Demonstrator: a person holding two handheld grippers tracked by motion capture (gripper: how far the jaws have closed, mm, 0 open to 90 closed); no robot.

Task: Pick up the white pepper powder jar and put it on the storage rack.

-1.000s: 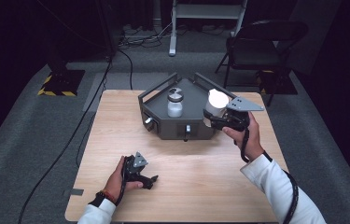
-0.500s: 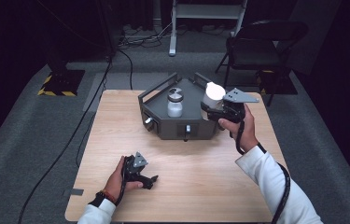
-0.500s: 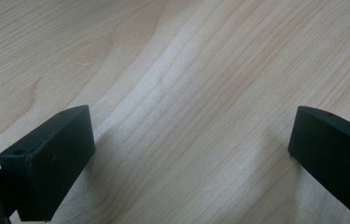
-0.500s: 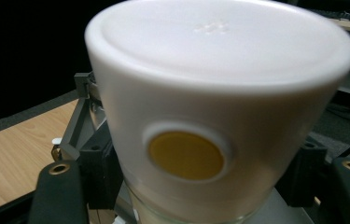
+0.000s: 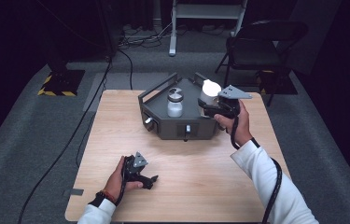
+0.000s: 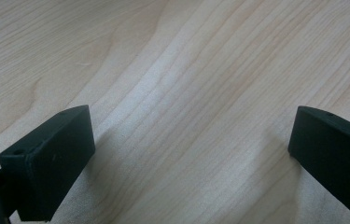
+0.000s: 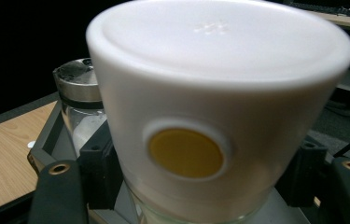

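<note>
A pale wooden tabletop (image 5: pixel 182 186) is seen from above, set on grey carpet, with a black folding chair (image 5: pixel 261 46) standing behind its far right corner and a dark cable (image 5: pixel 77 135) trailing across the floor at its left. On the far half of the tabletop a dark grey angular tray (image 5: pixel 161 122) with raised walls is placed; small metal knobs are fitted to its front faces. Inside the tray, toward its left, a clear glass jar with a metal lid (image 5: pixel 175 103) is stood upright. A white-capped jar (image 5: pixel 208 89) is held at the tray's right part, close beside the glass jar; whether its base is resting on the tray floor cannot be told. In the right claw view the wide white cap (image 7: pixel 219 93) is shown close up, marked with a round yellow spot on its side, glass visible beneath it, and the metal-lidded jar (image 7: pixel 77 100) is seen behind it at the left. The right claw (image 5: pixel 210 106) is clamped on this white-capped jar, its black jaws pressed against both sides below the cap. The left claw (image 5: pixel 151 178) is rested on the near left part of the tabletop, well apart from the tray, gripped by the left hand (image 5: pixel 119 179); its jaws are held wide apart over bare wood (image 6: pixel 186 93), with nothing between them.
</note>
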